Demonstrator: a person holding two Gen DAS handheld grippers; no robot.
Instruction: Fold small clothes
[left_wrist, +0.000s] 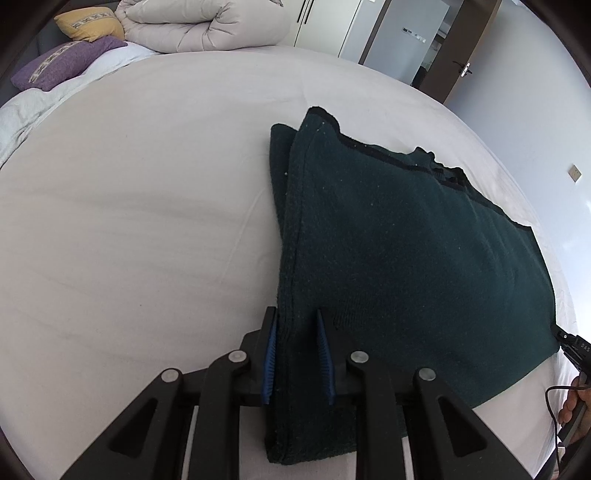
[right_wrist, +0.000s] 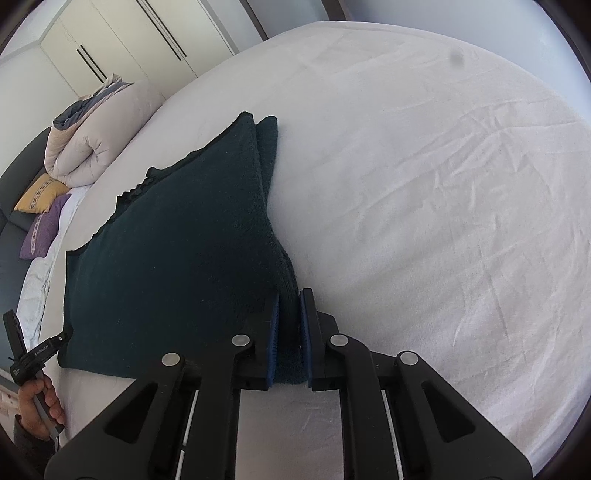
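A dark green knitted garment lies folded double on the white bed sheet; it also shows in the right wrist view. My left gripper is shut on the garment's near left corner, cloth between its blue pads. My right gripper is shut on the garment's near right corner, with a bunched edge between its pads. The right gripper shows at the right edge of the left wrist view, and the left gripper at the left edge of the right wrist view. The far edge of the garment rests on the sheet.
A rolled beige duvet lies at the head of the bed with a yellow pillow and a purple pillow. White wardrobes stand behind. A door with a handle is at the far right.
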